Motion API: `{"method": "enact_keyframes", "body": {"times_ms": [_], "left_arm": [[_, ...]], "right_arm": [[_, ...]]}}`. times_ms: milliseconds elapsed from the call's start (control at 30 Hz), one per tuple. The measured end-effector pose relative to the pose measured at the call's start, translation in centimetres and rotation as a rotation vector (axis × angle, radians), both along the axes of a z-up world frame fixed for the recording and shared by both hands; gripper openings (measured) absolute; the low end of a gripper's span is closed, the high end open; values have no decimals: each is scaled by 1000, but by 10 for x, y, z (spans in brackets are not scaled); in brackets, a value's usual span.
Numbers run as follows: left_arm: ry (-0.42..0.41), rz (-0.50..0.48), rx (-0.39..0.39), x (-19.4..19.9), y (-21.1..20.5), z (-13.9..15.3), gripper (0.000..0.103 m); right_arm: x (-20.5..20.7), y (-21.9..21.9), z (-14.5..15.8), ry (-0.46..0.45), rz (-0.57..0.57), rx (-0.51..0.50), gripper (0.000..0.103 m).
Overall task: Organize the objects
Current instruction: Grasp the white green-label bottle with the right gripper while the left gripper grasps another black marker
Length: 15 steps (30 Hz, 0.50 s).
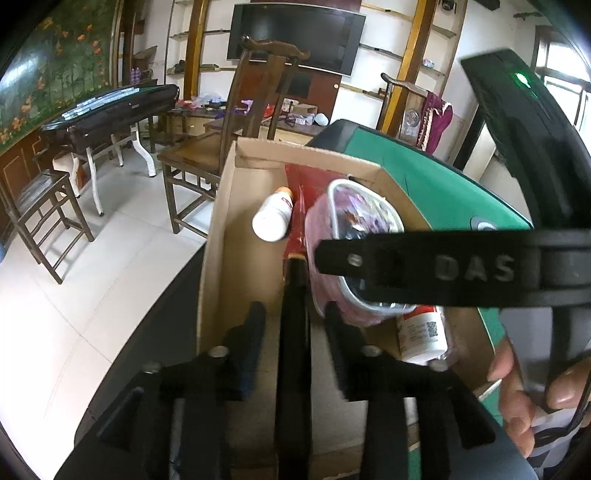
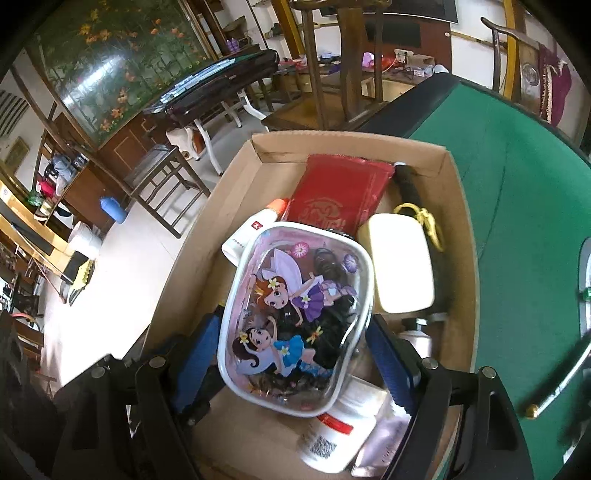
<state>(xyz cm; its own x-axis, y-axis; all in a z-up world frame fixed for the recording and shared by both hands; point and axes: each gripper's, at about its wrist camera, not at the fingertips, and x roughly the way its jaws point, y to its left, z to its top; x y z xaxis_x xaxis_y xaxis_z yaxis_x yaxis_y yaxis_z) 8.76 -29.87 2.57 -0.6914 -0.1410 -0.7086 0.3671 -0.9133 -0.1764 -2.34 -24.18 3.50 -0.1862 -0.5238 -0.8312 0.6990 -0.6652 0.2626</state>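
The room is bright with daylight. It comes in through a window [image 1: 565, 88] on the right side of the left wrist view. The white floor [image 1: 74, 288] shines. A big flower picture [image 2: 110, 62] has white glare on it. A pale case [image 2: 402, 262] glows too white. Both pictures bend round, with black corners. Close parts look blurry.

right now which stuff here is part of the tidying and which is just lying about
Part of the job:
cardboard box
cartoon pouch, between the right claw pads
red packet
white bottles
cream case
black rod, between the left claw fingers

Just lying about:
wooden chair
television
folding table
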Motion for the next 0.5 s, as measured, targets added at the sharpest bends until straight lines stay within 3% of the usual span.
{"method": "enact_keyframes", "body": {"times_ms": [167,500], "left_arm": [[11,2,13,4,1,8,46],[34,12,-22,13,14,28,47]], "right_arm": [[0,23,13,-19,-15,-60,85],[14,88,31,-17,-44,-168,86]]}}
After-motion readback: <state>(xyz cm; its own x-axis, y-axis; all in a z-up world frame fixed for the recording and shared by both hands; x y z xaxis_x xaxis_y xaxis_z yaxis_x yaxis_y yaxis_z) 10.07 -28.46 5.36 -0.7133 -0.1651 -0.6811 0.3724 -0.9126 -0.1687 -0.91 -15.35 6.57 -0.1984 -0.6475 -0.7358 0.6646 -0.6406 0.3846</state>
